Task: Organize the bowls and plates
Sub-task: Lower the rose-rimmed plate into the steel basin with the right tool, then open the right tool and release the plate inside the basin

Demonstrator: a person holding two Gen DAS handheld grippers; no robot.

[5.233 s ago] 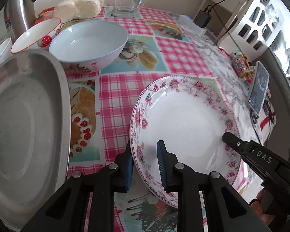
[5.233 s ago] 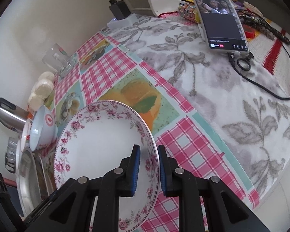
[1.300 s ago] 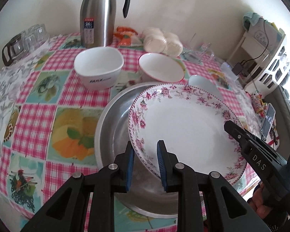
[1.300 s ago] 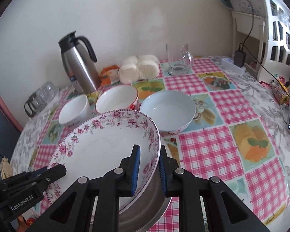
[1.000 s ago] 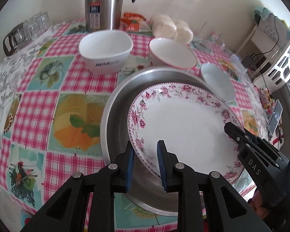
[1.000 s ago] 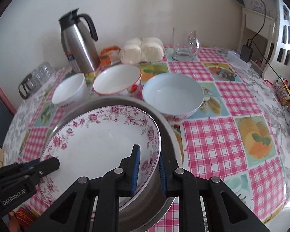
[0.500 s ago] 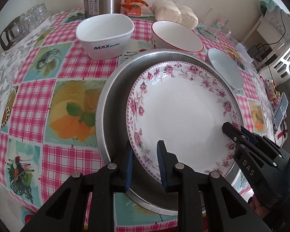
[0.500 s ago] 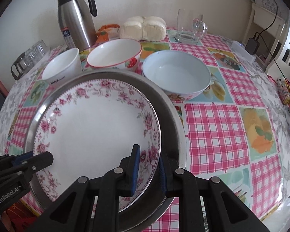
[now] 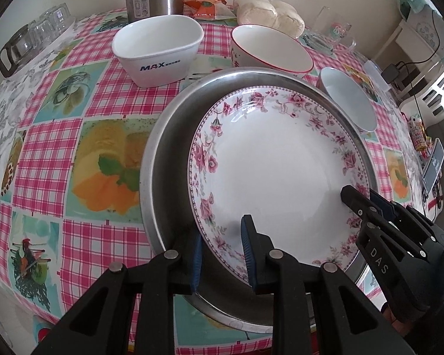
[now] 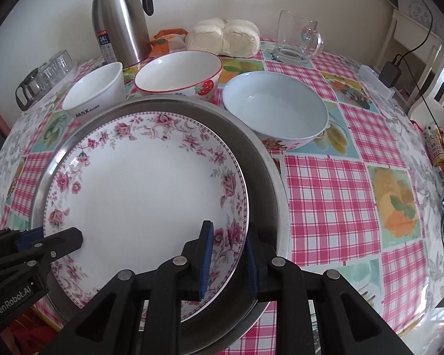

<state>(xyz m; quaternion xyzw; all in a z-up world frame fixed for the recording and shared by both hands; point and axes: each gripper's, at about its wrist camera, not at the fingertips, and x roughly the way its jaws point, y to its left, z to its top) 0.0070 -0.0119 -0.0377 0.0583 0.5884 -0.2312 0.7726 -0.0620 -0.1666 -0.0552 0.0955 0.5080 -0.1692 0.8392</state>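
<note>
A white plate with a pink floral rim point(image 9: 281, 162) point(image 10: 148, 183) lies inside a wide steel tray point(image 9: 162, 159) point(image 10: 269, 177) near the table's front edge. My left gripper point(image 9: 222, 250) is shut on the plate's near left rim, one pad under it and one on top. My right gripper point(image 10: 228, 256) straddles the plate's right rim. Its jaws are opening, and the pads still touch the rim. Each gripper also shows in the other's view, at the plate's opposite side.
Behind the tray stand a white square MAX bowl point(image 9: 159, 50), a red-rimmed strawberry bowl point(image 10: 177, 74) and a pale blue bowl point(image 10: 275, 106). Farther back are a steel thermos point(image 10: 118, 20), buns point(image 10: 225, 40) and a glass mug point(image 10: 296, 38). A phone point(image 9: 433, 165) lies far right.
The floral plate came from the tablecloth at the right and sank from above the steel tray down into it. Both grippers tipped further downward with it.
</note>
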